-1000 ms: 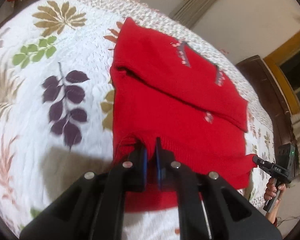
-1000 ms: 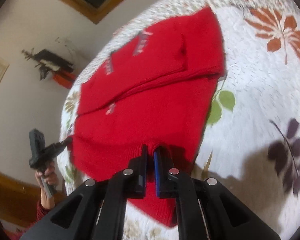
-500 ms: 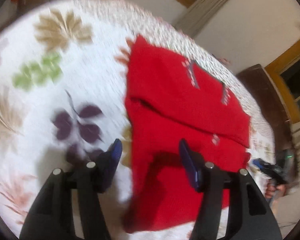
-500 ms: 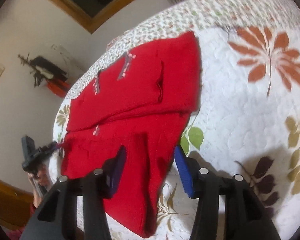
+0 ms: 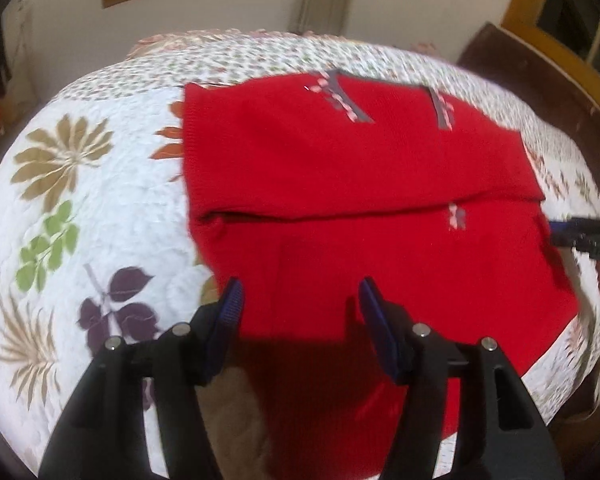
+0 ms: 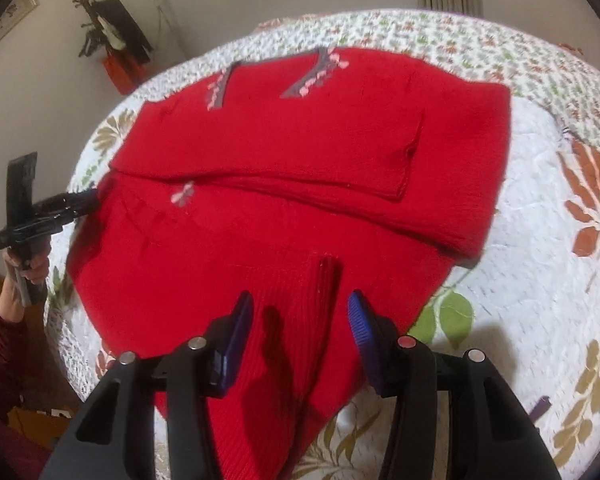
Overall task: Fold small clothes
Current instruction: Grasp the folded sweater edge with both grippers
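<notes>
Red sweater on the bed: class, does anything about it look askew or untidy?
Mostly neat. The sweater lies folded on the quilt, but a small pinched ridge stands up in the near hem, between the open right gripper fingers.

Warm, moderately bright indoor light from above; soft shadows cast beneath both sets of fingers onto the red sweater. Slight motion blur throughout. Heavy fisheye bending, dark vignetted corners.
</notes>
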`<state>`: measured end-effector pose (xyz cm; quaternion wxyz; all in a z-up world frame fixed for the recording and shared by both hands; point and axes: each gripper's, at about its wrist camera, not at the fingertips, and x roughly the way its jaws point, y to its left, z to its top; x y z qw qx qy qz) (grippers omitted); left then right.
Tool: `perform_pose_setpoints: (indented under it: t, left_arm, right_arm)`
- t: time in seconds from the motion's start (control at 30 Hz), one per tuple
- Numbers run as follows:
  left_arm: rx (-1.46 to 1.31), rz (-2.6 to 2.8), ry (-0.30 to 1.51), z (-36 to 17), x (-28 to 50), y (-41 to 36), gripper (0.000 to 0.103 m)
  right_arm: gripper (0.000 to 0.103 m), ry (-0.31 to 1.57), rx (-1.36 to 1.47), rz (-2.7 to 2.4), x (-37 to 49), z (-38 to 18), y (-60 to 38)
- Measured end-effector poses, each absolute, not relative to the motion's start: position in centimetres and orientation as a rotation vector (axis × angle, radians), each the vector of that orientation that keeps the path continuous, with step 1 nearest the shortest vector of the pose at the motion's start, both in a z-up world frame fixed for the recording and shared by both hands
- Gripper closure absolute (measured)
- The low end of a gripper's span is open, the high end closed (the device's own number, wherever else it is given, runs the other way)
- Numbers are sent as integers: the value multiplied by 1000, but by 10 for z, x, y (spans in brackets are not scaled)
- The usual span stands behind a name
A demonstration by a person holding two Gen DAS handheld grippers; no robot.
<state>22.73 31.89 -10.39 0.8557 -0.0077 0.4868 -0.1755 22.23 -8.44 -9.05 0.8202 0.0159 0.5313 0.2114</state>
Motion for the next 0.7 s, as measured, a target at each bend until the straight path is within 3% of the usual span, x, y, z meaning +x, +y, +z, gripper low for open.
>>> perform_pose_setpoints:
  t: [0.07, 0.1, 0.17, 0.23, 0.33, 0.4, 0.67, 0.7]
  left_arm:
    - [5, -375, 1030, -109, 231, 315, 43]
    - [10, -376, 1031, -111, 231, 314, 45]
    - [28, -375, 1033, -113, 231, 311, 53]
    - [46, -378, 1032, -113, 230, 309, 74]
    - [59, -383, 1021, -109, 227, 308, 89]
    - [62, -382, 1018, -107, 226, 309, 92]
    - [90, -376, 1048, -120, 233, 307, 86]
    - [96, -375, 1045, -120, 232, 305, 86]
  right_arm:
    - [61, 1136, -19, 440, 222, -95, -79]
    - [74, 1130, -52, 426, 222, -95, -76]
    - [88, 1115, -86, 428, 221, -95, -70]
    - [97, 1097, -91, 434, 218, -92, -69]
    - [99, 1071, -98, 443, 211, -86, -72]
    - [99, 1058, -85, 446, 208, -81, -74]
    - [98, 1085, -50, 454, 213, -89, -74]
    - [94, 1095, -50, 452, 214, -92, -73]
